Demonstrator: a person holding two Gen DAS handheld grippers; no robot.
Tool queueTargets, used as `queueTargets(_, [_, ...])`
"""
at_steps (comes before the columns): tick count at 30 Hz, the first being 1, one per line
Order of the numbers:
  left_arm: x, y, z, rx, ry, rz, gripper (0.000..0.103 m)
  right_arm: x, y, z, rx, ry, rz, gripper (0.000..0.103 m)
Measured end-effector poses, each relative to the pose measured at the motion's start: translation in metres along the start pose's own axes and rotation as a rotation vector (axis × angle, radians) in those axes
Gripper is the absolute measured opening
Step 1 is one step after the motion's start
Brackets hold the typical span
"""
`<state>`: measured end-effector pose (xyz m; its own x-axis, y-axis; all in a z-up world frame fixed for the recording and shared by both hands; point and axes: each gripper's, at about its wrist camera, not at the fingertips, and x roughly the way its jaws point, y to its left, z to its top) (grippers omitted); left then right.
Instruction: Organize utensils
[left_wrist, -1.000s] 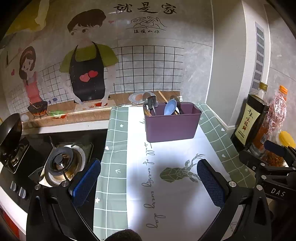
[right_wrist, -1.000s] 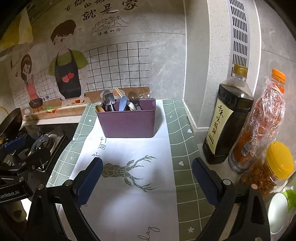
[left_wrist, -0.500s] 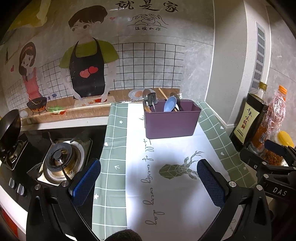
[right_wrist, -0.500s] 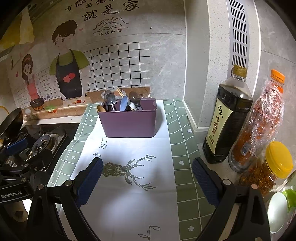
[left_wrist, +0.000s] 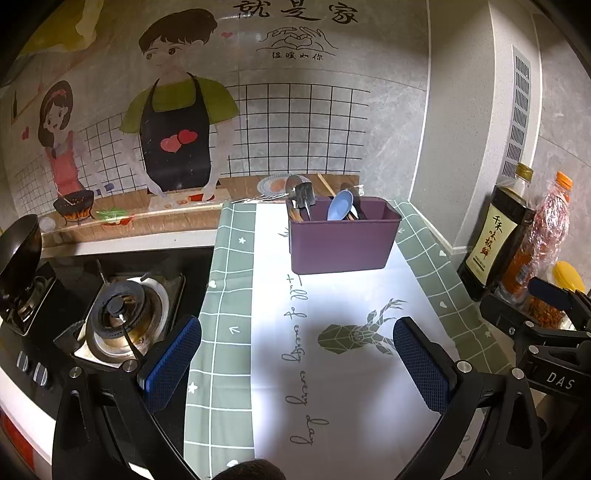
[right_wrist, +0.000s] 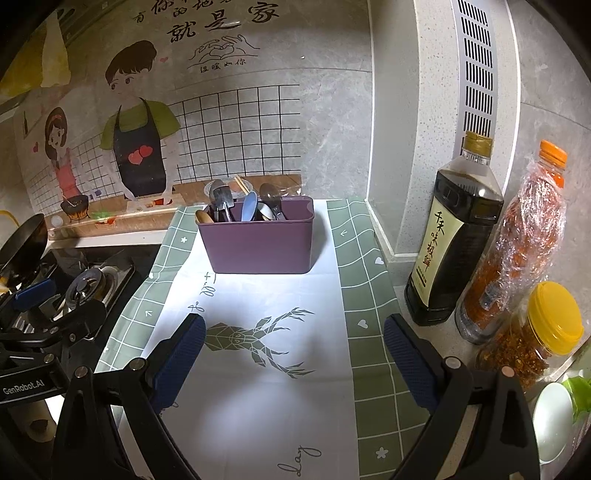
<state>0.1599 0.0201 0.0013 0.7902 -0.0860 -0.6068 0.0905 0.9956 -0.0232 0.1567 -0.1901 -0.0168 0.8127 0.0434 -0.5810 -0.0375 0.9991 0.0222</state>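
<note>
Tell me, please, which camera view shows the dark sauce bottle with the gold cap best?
The right wrist view: the dark sauce bottle stands large there, whole from cap to base, its label readable. In the left wrist view the same bottle sits small near the right edge, and the right gripper's body hides its base.

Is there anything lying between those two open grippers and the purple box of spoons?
Nothing visible. Only bare mat lies between the right gripper, the left gripper and the purple box. The bottles stand off to the right.
</note>
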Motion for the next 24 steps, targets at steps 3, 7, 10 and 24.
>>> queueTargets(3, [-0.0002, 0.0001, -0.0003, -0.002, 0.002, -0.003, 0.103, -0.0030, 0.0010, -0.0008, -0.002, 0.003, 0.001, 0.096])
queueTargets(7, [0.0005, 0.0001, 0.0001, -0.001, 0.002, -0.003, 0.103, -0.0057, 0.0026, -0.0010, -0.010, 0.002, 0.005, 0.096])
queueTargets(10, [0.0011, -0.0003, -0.0005, -0.001, 0.006, -0.003, 0.103, -0.0036, 0.0022, 0.0004, -0.014, 0.005, 0.010, 0.096])
queueTargets(24, [0.0035, 0.0047, -0.0020, -0.018, 0.020, -0.002, 0.103, -0.0020, 0.0007, -0.0002, -0.009, 0.009, 0.009, 0.096])
